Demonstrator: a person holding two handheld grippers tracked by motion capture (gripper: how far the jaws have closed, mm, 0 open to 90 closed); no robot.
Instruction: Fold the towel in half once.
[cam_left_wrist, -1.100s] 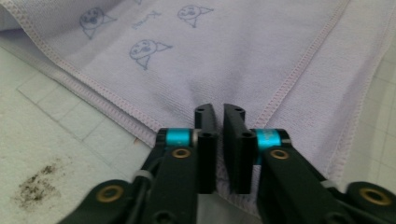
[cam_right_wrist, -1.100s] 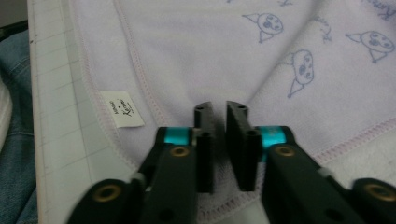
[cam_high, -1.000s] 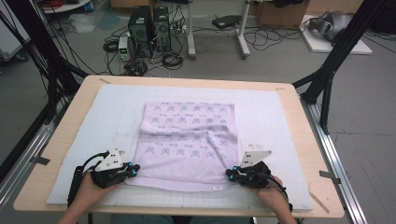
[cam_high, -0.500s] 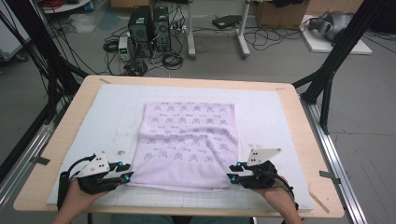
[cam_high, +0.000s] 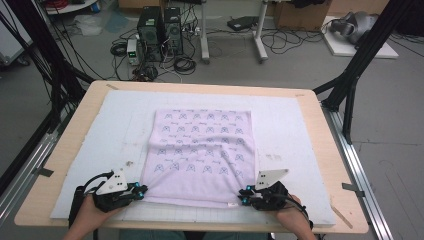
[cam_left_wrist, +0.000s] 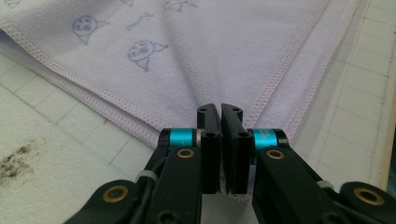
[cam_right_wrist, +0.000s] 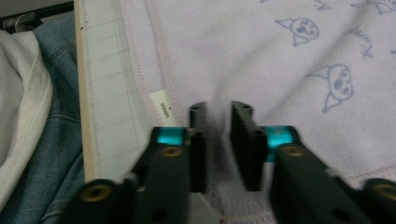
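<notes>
We note the lilac towel (cam_high: 202, 155) lies mid-table, its near edge by us. Left gripper (cam_left_wrist: 220, 109) pinches the near-left corner; right gripper (cam_right_wrist: 219, 108) straddles the near-right corner, jaws spread. Towel extends away from both.

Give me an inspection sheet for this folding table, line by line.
Surface: white gridded mat on a wooden table, with dark smudges at its left.
Job's things: lilac cat-print towel, folded, flat, a small label at its near right corner.
Clutter: nothing seen.
Grippers: left gripper shut on the towel's near left corner; right gripper slightly open, astride the near right corner.
Cables: one trails from the left gripper; a tangle on the floor.
Surroundings: computer towers, black frame struts.
</notes>
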